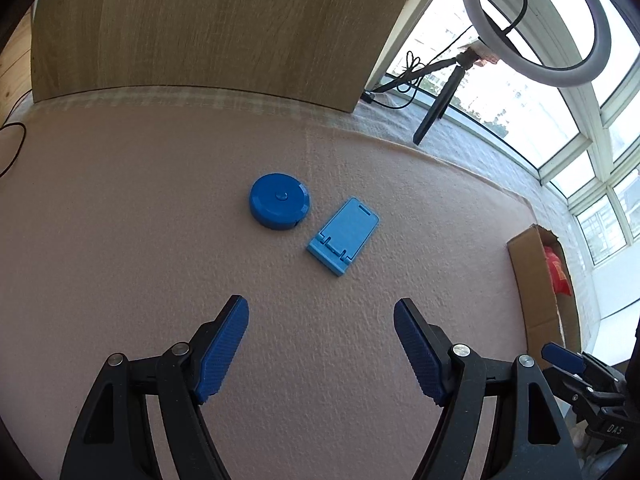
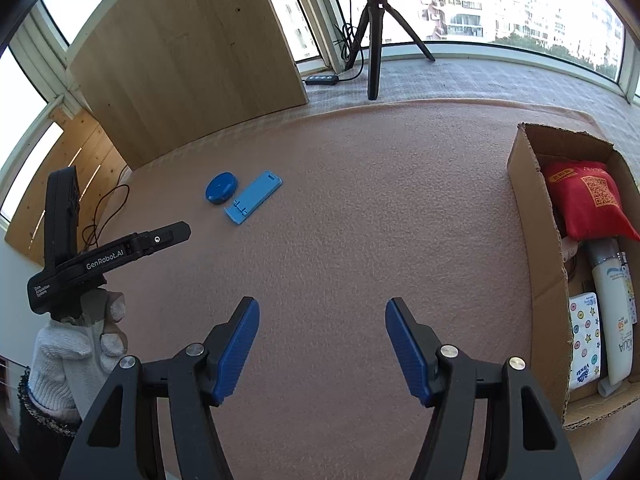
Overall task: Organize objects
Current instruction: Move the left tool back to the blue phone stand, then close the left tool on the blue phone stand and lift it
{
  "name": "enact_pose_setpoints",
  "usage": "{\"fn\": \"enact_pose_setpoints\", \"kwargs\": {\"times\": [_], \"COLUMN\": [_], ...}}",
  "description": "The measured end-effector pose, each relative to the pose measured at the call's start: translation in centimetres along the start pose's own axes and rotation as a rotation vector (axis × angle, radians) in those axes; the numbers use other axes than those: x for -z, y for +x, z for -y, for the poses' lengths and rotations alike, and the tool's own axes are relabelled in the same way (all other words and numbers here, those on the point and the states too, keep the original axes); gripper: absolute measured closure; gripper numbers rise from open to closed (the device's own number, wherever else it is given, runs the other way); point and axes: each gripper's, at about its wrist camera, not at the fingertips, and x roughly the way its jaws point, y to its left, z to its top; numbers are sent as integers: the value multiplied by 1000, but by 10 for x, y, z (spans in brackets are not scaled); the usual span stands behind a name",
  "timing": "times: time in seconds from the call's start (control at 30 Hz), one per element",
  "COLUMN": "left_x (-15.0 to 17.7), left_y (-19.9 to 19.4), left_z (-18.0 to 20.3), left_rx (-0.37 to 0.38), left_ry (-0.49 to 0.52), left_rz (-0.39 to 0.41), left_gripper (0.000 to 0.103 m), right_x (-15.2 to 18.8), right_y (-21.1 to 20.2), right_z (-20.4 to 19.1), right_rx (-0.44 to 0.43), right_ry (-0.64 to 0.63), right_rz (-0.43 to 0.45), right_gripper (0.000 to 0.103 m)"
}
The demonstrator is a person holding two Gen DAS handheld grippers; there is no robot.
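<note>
A round dark-blue tape measure (image 1: 279, 201) lies flat on the pink felt mat (image 1: 120, 220). Just right of it lies a light-blue folding phone stand (image 1: 344, 235). My left gripper (image 1: 321, 307) hovers open a short way in front of both, nothing between its fingers. In the right wrist view the tape measure (image 2: 221, 188) and the phone stand (image 2: 253, 197) sit far off to the left. My right gripper (image 2: 322, 307) is open and empty over bare mat. The left gripper's body, held by a gloved hand (image 2: 76, 344), shows at that view's left edge.
An open cardboard box (image 2: 536, 240) on the mat's right side holds a red bag (image 2: 584, 200), a white bottle (image 2: 612, 304) and a patterned packet. A wooden board (image 1: 208, 28) stands behind the mat. A ring light on a tripod (image 2: 374, 32) stands by the windows.
</note>
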Motion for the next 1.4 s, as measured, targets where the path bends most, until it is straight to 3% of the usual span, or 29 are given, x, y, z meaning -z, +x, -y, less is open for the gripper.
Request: {"fn": "enact_pose_setpoints", "kwargs": {"times": [0.23, 0.53, 0.83, 1.27, 1.4], "left_x": [-29, -60, -74, -73, -71], "left_y": [28, 65, 98, 113, 113], "left_z": [20, 38, 46, 52, 57], "left_rx": [31, 12, -43, -26, -10], "left_ry": [49, 101, 154, 199, 230], "left_rz": [-18, -44, -81, -120, -135], "left_gripper": [28, 38, 39, 40, 47], "right_x": [2, 8, -4, -11, -11], "right_y": [-2, -5, -16, -15, -15], "right_z": [4, 23, 13, 16, 18], "right_rx": [7, 24, 208, 195, 183], "right_ry": [35, 86, -19, -39, -36], "right_rz": [7, -3, 54, 52, 46], "right_gripper": [41, 41, 41, 41, 41]}}
